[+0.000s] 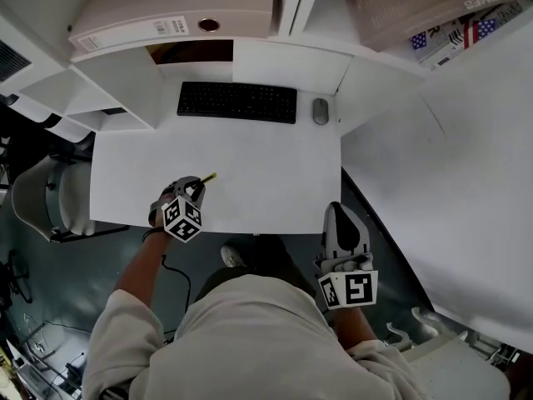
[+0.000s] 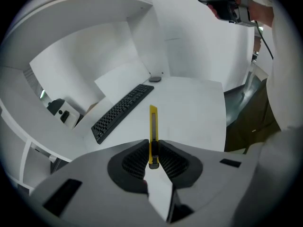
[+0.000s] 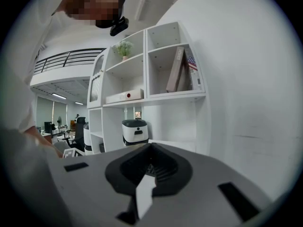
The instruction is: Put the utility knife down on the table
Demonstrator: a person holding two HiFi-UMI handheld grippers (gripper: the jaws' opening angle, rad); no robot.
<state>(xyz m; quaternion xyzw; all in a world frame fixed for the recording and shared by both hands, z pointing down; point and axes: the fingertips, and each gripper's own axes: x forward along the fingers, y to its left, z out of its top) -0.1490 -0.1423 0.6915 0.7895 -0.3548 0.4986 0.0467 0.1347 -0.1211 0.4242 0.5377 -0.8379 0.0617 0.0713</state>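
Note:
My left gripper is shut on a slim yellow utility knife, above the near left part of the white table. In the left gripper view the knife sticks straight out from between the dark ribbed pads, pointing over the tabletop towards the keyboard. Whether its tip touches the table I cannot tell. My right gripper hovers off the table's near right corner, holding nothing. In the right gripper view its jaws meet with no gap and face a white shelf unit.
A black keyboard and a grey mouse lie at the table's far edge. Shelves with a binder and books stand behind. A pale chair sits left of the table, and a white wall rises on the right.

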